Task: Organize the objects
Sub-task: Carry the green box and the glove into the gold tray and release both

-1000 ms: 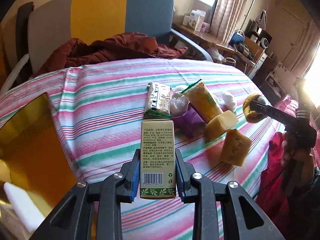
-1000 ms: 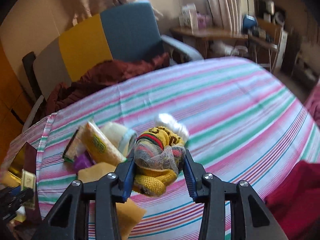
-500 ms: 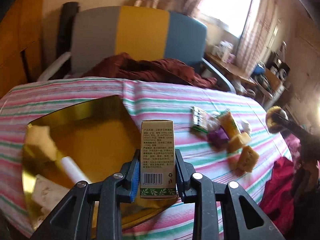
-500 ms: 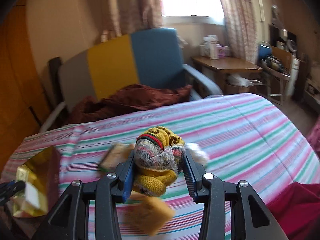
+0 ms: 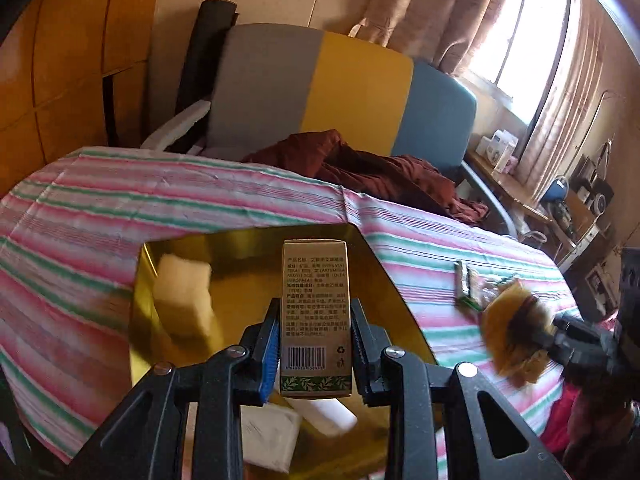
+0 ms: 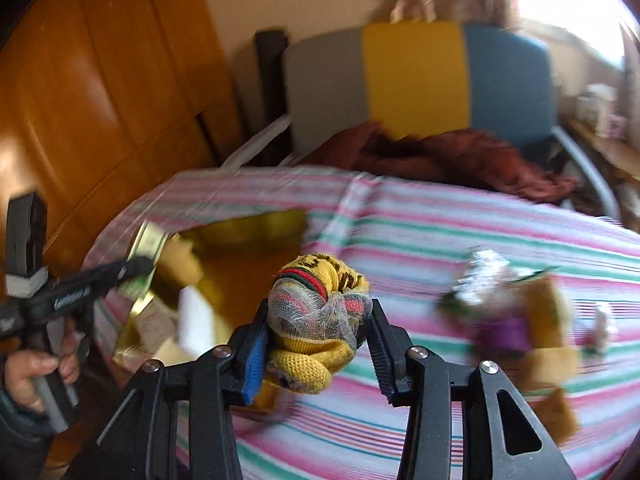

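Gold foil lines the shallow open box (image 5: 384,280) that sits on the pink, green and white striped tablecloth (image 5: 120,216), and your left gripper (image 5: 315,354) hangs right above it. Its fingers (image 5: 267,344) pinch a tall tan cardboard carton (image 5: 315,308) printed with small text and a barcode, held upright by its lower sides. Inside the box, at ten o'clock from the carton, lies a pale yellow sponge block (image 5: 184,300); under the gripper, at six o'clock, you can see a white cylinder (image 5: 324,414) and a white folded packet (image 5: 268,438).

Your right gripper (image 6: 316,344) appears at three o'clock in the left wrist view, well apart from the box. Its fingers (image 6: 256,350) press on a rolled yellow knitted sock bundle with red and green bands, wrapped in grey mesh (image 6: 320,316); the pads touch both its sides.

In the right wrist view, the gold box lies at ten o'clock from the bundle, and a blurred heap of packets and yellow sponges (image 6: 520,320) lies on the cloth at three o'clock. At twelve o'clock, beyond the table, stands a grey, yellow and blue chair (image 6: 416,76) with a dark red garment (image 6: 448,156) draped on its seat.
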A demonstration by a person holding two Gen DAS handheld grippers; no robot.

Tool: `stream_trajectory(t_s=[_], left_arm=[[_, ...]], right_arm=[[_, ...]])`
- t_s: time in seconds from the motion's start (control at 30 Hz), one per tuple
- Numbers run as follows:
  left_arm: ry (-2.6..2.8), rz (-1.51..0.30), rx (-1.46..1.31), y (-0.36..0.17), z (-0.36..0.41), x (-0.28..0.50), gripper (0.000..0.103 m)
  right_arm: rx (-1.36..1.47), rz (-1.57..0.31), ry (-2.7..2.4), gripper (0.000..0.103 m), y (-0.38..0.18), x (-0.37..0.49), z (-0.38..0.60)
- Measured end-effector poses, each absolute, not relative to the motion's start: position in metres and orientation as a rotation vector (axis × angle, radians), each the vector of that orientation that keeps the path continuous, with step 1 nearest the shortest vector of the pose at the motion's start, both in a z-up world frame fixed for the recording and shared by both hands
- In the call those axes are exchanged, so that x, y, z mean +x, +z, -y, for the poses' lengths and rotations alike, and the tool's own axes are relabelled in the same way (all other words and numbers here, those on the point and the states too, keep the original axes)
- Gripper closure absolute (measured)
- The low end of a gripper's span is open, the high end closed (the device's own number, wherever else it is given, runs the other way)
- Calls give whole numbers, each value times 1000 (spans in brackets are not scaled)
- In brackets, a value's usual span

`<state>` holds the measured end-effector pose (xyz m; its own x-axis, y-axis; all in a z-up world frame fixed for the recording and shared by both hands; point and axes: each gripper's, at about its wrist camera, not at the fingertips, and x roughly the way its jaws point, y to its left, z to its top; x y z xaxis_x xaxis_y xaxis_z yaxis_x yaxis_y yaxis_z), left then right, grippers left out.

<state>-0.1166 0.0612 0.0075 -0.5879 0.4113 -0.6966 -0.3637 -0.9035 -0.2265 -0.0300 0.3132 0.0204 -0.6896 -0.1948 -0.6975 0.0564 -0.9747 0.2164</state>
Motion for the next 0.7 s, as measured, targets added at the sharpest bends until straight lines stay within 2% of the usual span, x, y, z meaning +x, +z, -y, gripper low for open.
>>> stream_trajectory(t_s=[0.1, 0.2, 0.27, 0.43, 0.6, 0.7], left_arm=[[2477, 83, -1111, 7, -59, -137, 60], [2483, 151, -1129, 7, -50, -143, 55], [2502, 169, -1124, 6, -44, -139, 53], [2540, 178, -1120, 0, -27, -118, 51], [2536, 235, -1117, -5, -14, -98, 51], [2561, 206, -1100, -4, -14, -86, 51]], right_arm=[[1231, 277, -2658, 55, 3, -55, -278], [1276, 266, -2626, 45, -9, -75, -252], [1295, 282, -2608, 28, -18, -81, -245], [1282, 274, -2696, 0, -24, -72, -239], [1197, 69, -2760, 0, -17, -50, -228], [1231, 54, -2659, 0, -24, -40, -218]])
